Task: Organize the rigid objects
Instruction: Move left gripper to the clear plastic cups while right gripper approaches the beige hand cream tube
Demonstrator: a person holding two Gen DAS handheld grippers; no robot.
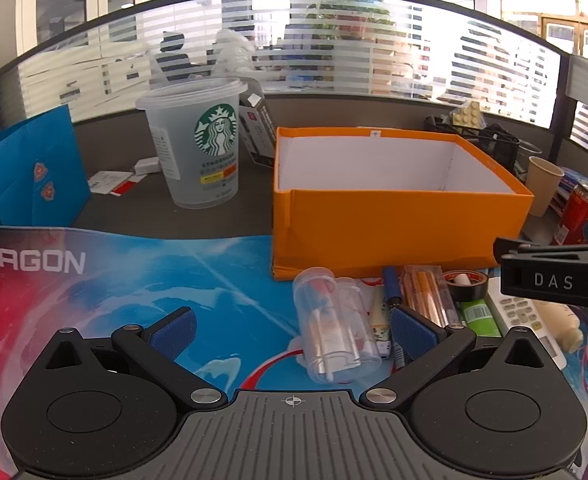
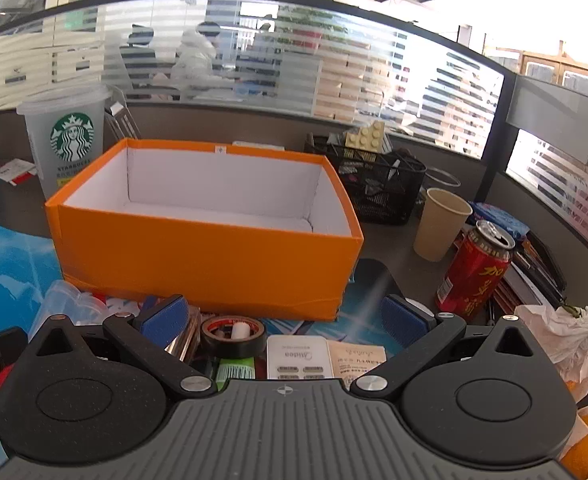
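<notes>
Two tongs are recorded, both spread wide with nothing held between the blue pads. The left tongs are held low over the blue printed mat; the right tongs are held over a row of small items in front of the orange box.

Partly hidden or cut off: the white remote and the beige leaflet beside it are covered at their near ends by the right tongs' body. The green-labelled item is seen only as a strip, and its nature cannot be made out. The copper-coloured case is partly screened by a blue pad in both views. The box floor is largely concealed by the front wall.

Position of items: the clear plastic jar lies on its side between the left tongs' pads, untouched. The black tape roll lies between the right tongs' pads, just before the box front. A dark blue pen lies beside the jar.

Surroundings on the desk: a Starbucks cup left of the box, a paper cup, a red can and a black mesh organiser to its right.
</notes>
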